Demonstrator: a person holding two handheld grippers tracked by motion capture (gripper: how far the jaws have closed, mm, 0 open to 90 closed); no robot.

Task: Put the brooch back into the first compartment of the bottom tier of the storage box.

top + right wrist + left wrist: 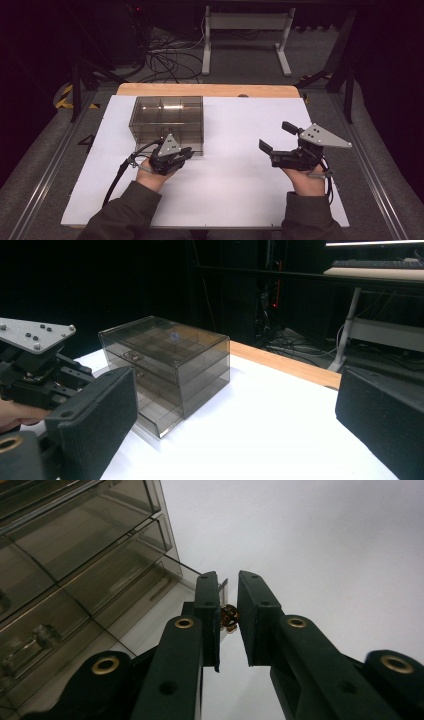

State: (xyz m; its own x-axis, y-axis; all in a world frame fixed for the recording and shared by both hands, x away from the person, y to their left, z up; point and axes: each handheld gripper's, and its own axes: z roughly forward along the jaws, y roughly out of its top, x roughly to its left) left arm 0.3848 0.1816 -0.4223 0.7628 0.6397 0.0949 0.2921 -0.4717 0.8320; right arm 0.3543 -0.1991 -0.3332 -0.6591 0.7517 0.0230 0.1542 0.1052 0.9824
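The white table surface (240, 165) is lying over a wooden tabletop whose far edge (210, 90) is showing as a tan strip. Beyond it, a white desk frame (247, 35) and loose floor cables (170, 60) are standing in the dark background.

The smoked transparent drawer cabinet (167, 120) is sitting on the left half of the white surface, toward the far edge. In the right gripper view it is presenting three stacked drawer levels, and the bottom drawer (160, 415) is projecting out beyond the cabinet front.

The right gripper (277, 137) is hovering over the right half of the surface, well apart from the cabinet, with its jaws spread wide and nothing between them. The right hand (305, 180) is gripping it from below.

The left gripper (185, 152) is sitting just at the near front of the cabinet, held by the left hand (150, 177). In the left gripper view its jaws are standing narrowly apart, and a small brown object (229, 617) is sitting in the gap, beside a clear tab at the drawer corner. Whether the jaws are actually clamping the object cannot be told.
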